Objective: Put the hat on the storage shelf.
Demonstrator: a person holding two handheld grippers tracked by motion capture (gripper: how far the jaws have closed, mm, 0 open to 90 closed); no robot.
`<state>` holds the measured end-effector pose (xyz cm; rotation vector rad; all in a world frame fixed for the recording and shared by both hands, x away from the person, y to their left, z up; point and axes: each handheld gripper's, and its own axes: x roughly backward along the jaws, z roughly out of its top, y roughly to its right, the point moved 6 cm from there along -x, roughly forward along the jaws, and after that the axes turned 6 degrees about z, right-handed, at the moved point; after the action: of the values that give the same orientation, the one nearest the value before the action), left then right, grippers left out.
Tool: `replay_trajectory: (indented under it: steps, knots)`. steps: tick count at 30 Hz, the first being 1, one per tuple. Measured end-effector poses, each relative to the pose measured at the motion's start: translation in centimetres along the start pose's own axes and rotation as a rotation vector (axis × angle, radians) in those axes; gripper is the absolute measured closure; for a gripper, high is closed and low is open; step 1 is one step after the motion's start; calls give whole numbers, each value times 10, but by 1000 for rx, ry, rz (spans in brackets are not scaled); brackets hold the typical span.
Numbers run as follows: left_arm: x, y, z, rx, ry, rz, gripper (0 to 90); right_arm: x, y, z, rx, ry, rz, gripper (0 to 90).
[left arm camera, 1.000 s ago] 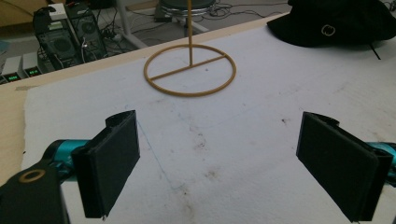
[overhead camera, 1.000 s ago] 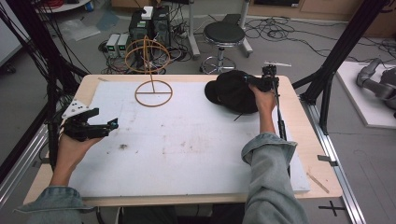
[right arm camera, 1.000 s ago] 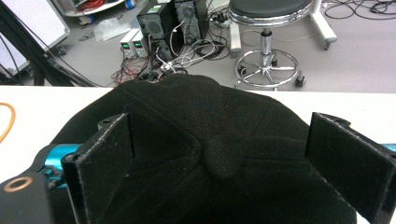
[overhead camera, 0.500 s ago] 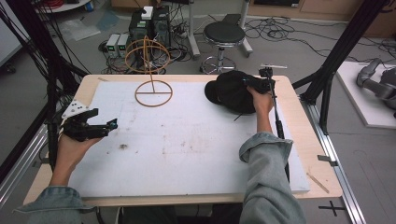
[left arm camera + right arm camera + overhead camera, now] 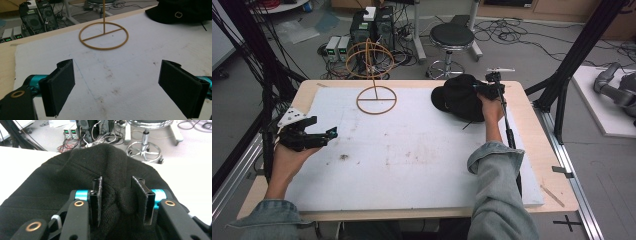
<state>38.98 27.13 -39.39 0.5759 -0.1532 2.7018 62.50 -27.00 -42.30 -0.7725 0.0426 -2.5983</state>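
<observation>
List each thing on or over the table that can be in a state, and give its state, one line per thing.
Black hat: lying on the white board, a fold of its fabric pinched.
Right gripper: jaws have just closed on the hat's fabric.
Left gripper: jaws wide open, nothing between them.
Wire hat stand: upright, bare, apart from the hat.
White board: flat on the table, stained.

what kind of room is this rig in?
Most likely a robotics or data-collection lab. A black frame stands around the table, cables and boxy electronics units lie on the floor behind it, and part of a grey robot arm sits on a white board to the right.
</observation>
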Motion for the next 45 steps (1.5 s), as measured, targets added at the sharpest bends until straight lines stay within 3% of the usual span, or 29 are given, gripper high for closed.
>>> replay_trajectory:
  steps: [12, 21, 33, 36, 39, 42, 43, 45]
  knots:
    - [3, 2, 5, -8, 15, -2, 140, 23, -6, 16, -41, 50, -11, 674]
    - [5, 4, 8, -13, 25, -8, 140, 37, -17, 31, -16, 105, 3, 675]
    - [8, 6, 13, -14, 41, -16, 140, 66, -34, 66, 20, 165, 9, 679]
    - [8, 7, 14, -18, 43, -19, 140, 73, -41, 76, -1, 194, 38, 679]
    - [9, 7, 15, -16, 48, -22, 140, 81, -48, 89, -40, 259, 84, 679]
    - [10, 7, 16, -14, 53, -23, 140, 89, -58, 103, -121, 325, 172, 678]
    - [11, 6, 16, -15, 53, -22, 140, 89, -58, 103, -121, 325, 172, 678]
    - [12, 6, 17, -14, 57, -23, 140, 94, -67, 115, -160, 396, 241, 678]
